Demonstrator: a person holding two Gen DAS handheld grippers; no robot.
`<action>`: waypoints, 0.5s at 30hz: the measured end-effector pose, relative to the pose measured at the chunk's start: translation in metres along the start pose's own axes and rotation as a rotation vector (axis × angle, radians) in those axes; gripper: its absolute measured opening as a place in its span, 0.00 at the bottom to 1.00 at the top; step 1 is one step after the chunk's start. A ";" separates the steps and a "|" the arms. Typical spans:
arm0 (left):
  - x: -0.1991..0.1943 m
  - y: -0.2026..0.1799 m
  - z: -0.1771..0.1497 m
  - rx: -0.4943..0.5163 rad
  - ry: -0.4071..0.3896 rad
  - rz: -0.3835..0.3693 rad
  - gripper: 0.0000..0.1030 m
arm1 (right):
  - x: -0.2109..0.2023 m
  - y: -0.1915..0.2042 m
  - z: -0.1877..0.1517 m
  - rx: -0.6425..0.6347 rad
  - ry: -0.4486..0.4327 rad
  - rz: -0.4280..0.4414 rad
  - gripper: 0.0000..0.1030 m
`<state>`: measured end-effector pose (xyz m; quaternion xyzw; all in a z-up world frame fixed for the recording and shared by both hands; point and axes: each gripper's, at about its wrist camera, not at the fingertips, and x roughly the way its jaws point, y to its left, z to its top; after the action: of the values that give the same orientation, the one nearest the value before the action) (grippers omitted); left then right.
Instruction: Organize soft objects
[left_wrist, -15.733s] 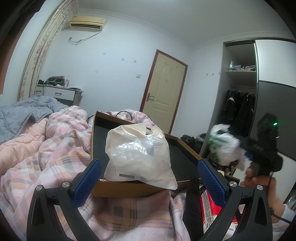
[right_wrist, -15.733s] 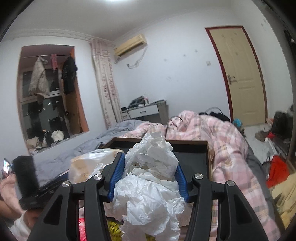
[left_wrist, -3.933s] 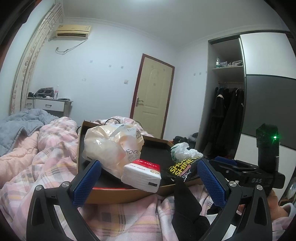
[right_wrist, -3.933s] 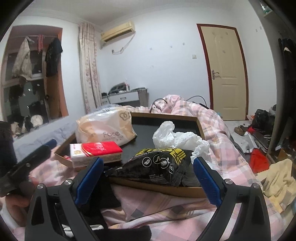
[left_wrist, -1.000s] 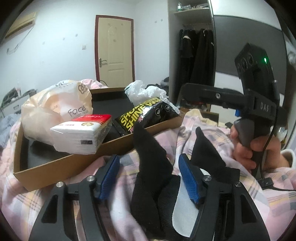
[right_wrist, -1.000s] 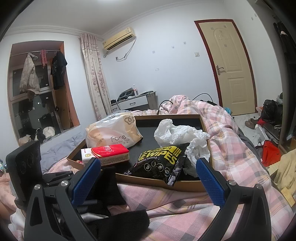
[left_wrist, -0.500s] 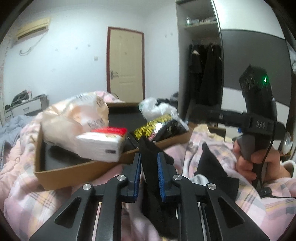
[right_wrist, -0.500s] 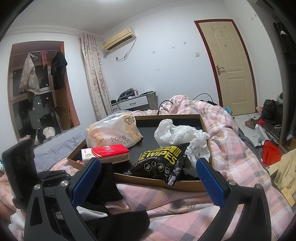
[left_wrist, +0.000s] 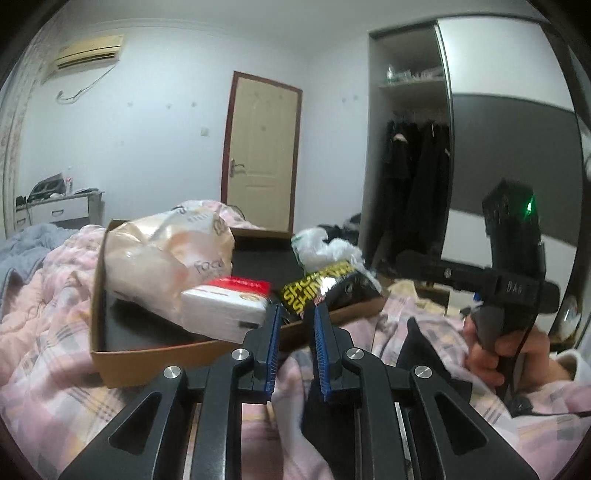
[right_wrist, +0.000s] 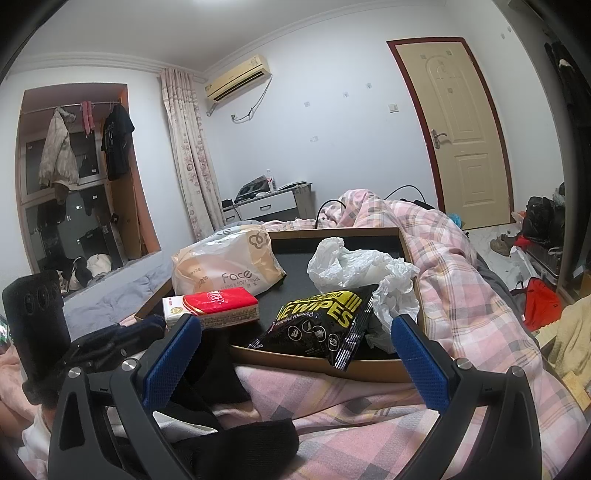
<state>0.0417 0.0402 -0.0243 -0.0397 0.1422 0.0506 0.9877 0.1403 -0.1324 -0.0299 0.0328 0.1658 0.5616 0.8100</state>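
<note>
Quick risk check on the sock step, imo; left gripper (left_wrist: 295, 314) has its jaws pinched down to a narrow slit, aimed just over the near wall of the cardboard box (left_wrist: 147, 354). The gap at the tips looks bare tbh; there's a black sock (left_wrist: 317, 417) low down by the inner side of one finger, blurry, so I can't tell if any fold is really caught or if it's just lying under the tool. The other black sock (left_wrist: 421, 350) sits on the pink plaid blanket (left_wrist: 48, 332), near the hand holding the right gripper (right_wrist: 293, 325), which is spread wide w/ nothing in it.

What could go wrong:

- If the pinch is only on a thin edge, or on nothing, the sock prob slides out on the way up; limp fabric, smooth pads, not much to bite.
- The box is already crowded at the front; tissue pack (right_wrist: 214, 306) overhangs the near rim and the wipes pack (right_wrist: 325, 325) pokes over the edge too. A dangling sock or the fingers could knock either one off onto the bed.
- The box rests on squishy bedding, so a bump on the rim could tip it.
- The plastic bag (right_wrist: 354, 266) is light; could get dragged along.
</note>
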 end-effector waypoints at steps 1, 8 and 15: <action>0.002 -0.001 -0.001 0.003 0.016 -0.001 0.13 | -0.001 0.000 0.001 0.001 0.000 0.001 0.99; 0.018 -0.003 -0.006 0.013 0.098 -0.018 0.13 | 0.000 -0.001 0.001 0.003 0.000 0.002 0.99; 0.033 -0.013 -0.011 0.065 0.186 -0.013 0.13 | 0.000 -0.001 0.001 0.003 0.000 0.002 0.99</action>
<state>0.0716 0.0288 -0.0429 -0.0131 0.2344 0.0357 0.9714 0.1413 -0.1327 -0.0291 0.0340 0.1667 0.5622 0.8093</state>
